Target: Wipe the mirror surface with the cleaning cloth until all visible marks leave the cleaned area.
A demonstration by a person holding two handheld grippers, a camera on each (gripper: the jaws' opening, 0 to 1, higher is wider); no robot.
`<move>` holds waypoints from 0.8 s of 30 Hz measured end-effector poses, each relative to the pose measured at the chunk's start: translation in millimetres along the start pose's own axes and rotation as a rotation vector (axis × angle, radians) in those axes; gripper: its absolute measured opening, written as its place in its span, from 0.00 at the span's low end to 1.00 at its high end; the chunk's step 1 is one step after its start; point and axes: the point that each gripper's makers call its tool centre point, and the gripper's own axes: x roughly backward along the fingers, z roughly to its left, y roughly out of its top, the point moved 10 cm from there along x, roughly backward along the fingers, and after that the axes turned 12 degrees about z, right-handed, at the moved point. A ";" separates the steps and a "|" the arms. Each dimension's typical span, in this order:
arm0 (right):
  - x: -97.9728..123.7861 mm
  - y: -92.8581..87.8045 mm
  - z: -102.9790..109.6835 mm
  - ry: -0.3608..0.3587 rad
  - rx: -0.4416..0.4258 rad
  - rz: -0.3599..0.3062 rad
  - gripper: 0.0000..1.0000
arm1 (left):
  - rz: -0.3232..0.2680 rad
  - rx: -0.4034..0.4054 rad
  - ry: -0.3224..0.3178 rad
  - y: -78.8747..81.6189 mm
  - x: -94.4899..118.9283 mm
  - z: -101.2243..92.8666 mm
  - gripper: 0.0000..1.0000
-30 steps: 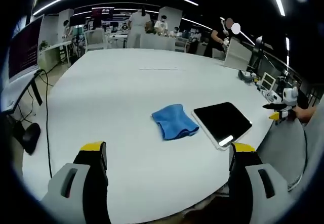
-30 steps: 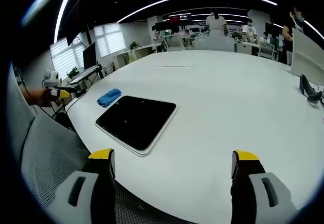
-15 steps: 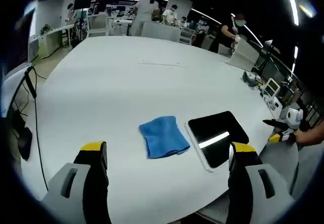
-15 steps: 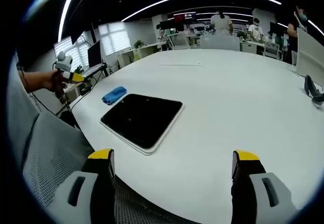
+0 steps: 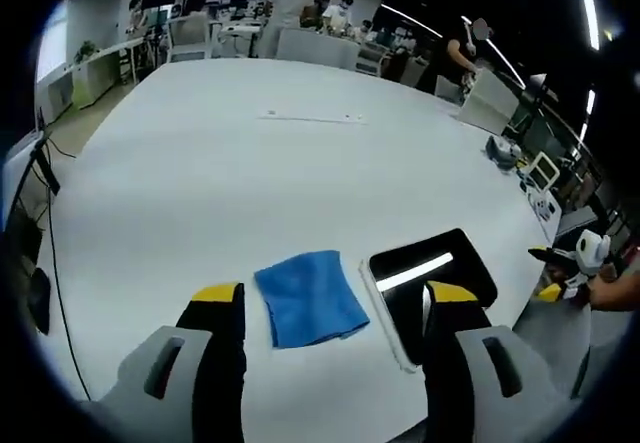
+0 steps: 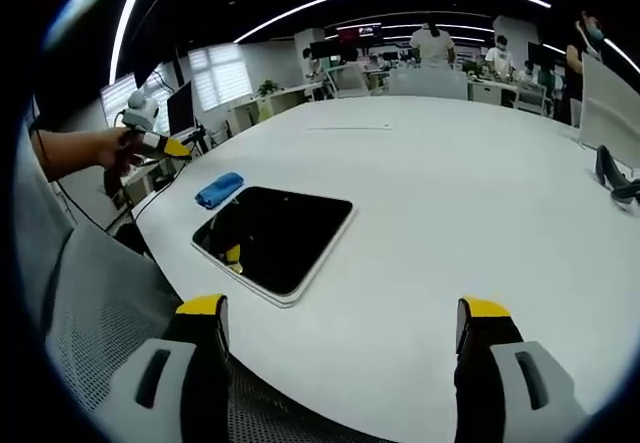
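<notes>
Left tool (image 5: 328, 298): jaws spread, above the crumpled blue cleaning cloth (image 5: 305, 297).
Right tool (image 6: 343, 313): jaws spread, empty.
Mirror: dark rectangular mirror (image 6: 272, 236) flat on the white counter (image 6: 450, 193), just beside the cloth.

In the left gripper view the near right corner of the mirror (image 5: 430, 281) is hidden behind that gripper's own right jaw. The far people (image 5: 290, 3) and desks are too small and blurred to make out. In the right gripper view the black object (image 6: 614, 178) at the far right is cut off by the edge.
</notes>
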 end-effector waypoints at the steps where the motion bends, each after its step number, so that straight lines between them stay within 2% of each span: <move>1: -0.2 -0.3 0.0 0.002 -0.001 0.001 0.93 | 0.003 0.005 0.007 0.9 -5.5 1.3 0.69; 5: -0.8 -0.7 -0.5 0.005 0.001 0.007 0.92 | 0.041 0.009 0.016 2.4 -26.5 2.1 0.59; 7: -1.1 -1.3 -1.8 0.003 -0.001 0.007 0.92 | 0.056 0.003 0.047 2.9 -35.9 3.8 0.44; 8: -1.0 -1.4 -2.1 0.002 -0.001 0.008 0.91 | 0.061 -0.008 0.075 3.2 -39.2 5.5 0.41; 9: -1.0 -1.6 -2.5 -0.003 0.001 0.011 0.91 | 0.091 0.004 0.092 2.1 -44.9 5.0 0.42; 13: -0.7 -1.6 -2.8 -0.007 0.001 0.015 0.91 | 0.113 0.007 0.095 0.0 -62.0 5.2 0.37; 15: -0.3 -1.4 -3.1 -0.008 -0.008 0.009 0.91 | 0.143 -0.008 0.111 -2.8 -68.3 6.7 0.35; 16: -0.1 -1.4 -3.4 -0.010 -0.012 0.008 0.91 | 0.141 -0.017 0.119 -4.6 -72.9 8.8 0.32; 17: 0.2 -1.3 -3.6 -0.012 -0.014 0.006 0.91 | 0.117 -0.036 0.099 -4.3 -76.3 9.4 0.26; 18: 0.5 -1.3 -3.7 -0.013 -0.018 0.005 0.91 | 0.160 -0.037 0.118 -7.5 -80.0 10.7 0.20; 20: 0.2 -1.9 -4.5 -0.018 -0.020 0.009 0.90 | 0.189 -0.114 0.159 -11.9 -84.8 12.5 0.14; 21: -0.1 -2.3 -4.8 -0.018 -0.023 0.013 0.90 | 0.145 -0.229 0.184 -12.9 -85.8 13.5 0.12; 22: 0.0 -2.4 -4.2 -0.017 -0.024 0.016 0.90 | 0.121 -0.238 0.175 -12.9 -87.2 12.7 0.10; 23: 0.3 -2.4 -4.2 -0.022 -0.022 0.016 0.90 | 0.109 -0.126 0.154 -15.3 -84.1 10.0 0.09; 24: -0.1 -2.7 -5.0 -0.023 -0.023 0.015 0.90 | 0.111 -0.071 0.146 -17.3 -82.9 10.0 0.07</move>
